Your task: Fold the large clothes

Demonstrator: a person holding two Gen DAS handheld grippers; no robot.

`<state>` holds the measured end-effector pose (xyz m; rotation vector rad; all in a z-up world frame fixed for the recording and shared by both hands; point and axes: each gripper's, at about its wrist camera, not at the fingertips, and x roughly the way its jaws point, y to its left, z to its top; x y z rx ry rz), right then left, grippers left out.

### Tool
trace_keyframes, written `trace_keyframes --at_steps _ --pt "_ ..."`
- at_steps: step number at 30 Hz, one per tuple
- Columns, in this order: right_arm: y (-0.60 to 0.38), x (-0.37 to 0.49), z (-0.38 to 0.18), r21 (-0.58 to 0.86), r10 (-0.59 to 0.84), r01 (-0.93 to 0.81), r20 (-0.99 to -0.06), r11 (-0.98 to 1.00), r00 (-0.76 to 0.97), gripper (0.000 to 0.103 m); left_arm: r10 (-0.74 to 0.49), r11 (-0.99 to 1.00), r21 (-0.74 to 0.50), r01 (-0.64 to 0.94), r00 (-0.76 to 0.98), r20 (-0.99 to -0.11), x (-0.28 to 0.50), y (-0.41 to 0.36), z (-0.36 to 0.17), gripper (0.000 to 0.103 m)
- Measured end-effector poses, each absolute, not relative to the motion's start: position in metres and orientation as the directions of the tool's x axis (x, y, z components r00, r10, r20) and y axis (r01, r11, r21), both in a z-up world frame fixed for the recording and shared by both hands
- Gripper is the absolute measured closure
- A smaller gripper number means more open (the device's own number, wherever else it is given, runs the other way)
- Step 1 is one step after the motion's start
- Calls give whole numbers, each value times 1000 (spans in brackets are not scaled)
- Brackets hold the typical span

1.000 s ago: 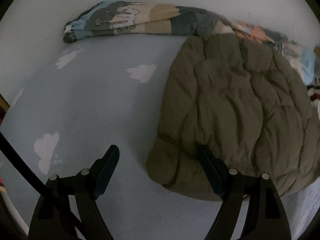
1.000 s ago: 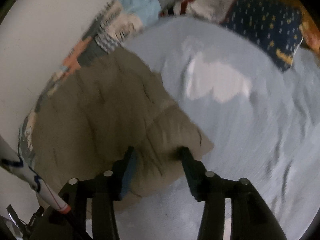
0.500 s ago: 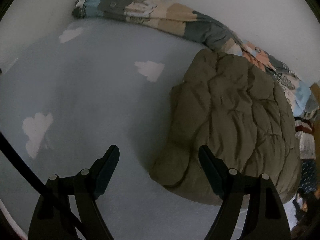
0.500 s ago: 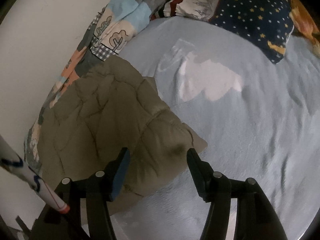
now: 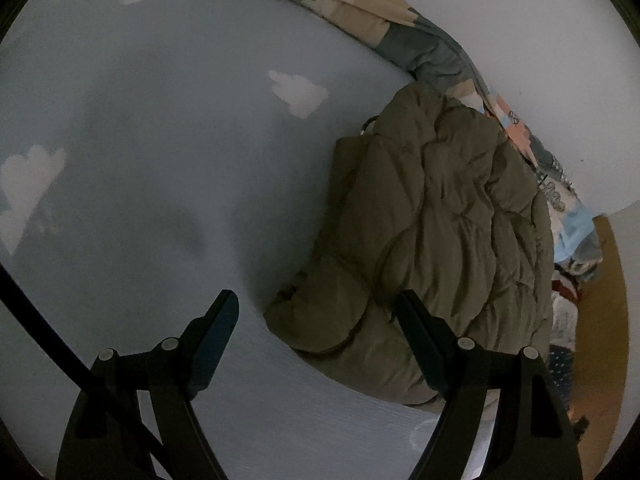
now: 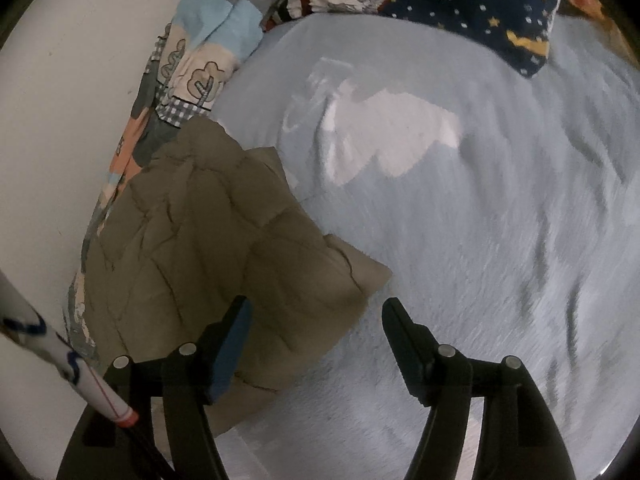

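Observation:
An olive quilted puffer jacket (image 5: 432,232) lies folded in a thick bundle on the pale blue cloud-print bedsheet (image 5: 160,160), close to the wall. My left gripper (image 5: 316,304) is open and hovers just off the bundle's near corner, its right finger over the jacket's edge. In the right wrist view the same jacket (image 6: 208,240) fills the lower left. My right gripper (image 6: 316,312) is open above the jacket's pointed corner, with nothing between its fingers.
A rolled patchwork blanket (image 5: 400,28) runs along the white wall behind the jacket, also seen as the blanket (image 6: 200,48). A navy star-print pillow (image 6: 480,8) and a striped one lie at the bed's head. A white pen-like stick (image 6: 60,352) crosses the lower left.
Both grippers have drawn back from the jacket. The right one, earlier closing over the jacket's corner, has opened wider and let it go. The left view has swung leftward and up.

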<state>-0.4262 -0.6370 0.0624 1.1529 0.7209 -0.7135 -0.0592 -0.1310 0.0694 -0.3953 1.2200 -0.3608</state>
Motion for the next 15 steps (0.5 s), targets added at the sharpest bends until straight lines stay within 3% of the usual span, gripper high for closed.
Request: trace_keyframes --at_steps 7,15 --pt "-642 -440 48 634 -90 762 -758 131 646 22 -550 820 -572 -27 239 -800 -62 -128 52 23" --pt "-649 -458 21 758 -85 649 -652 -65 753 21 -614 743 -652 -153 232 -755 -68 -124 30 18"
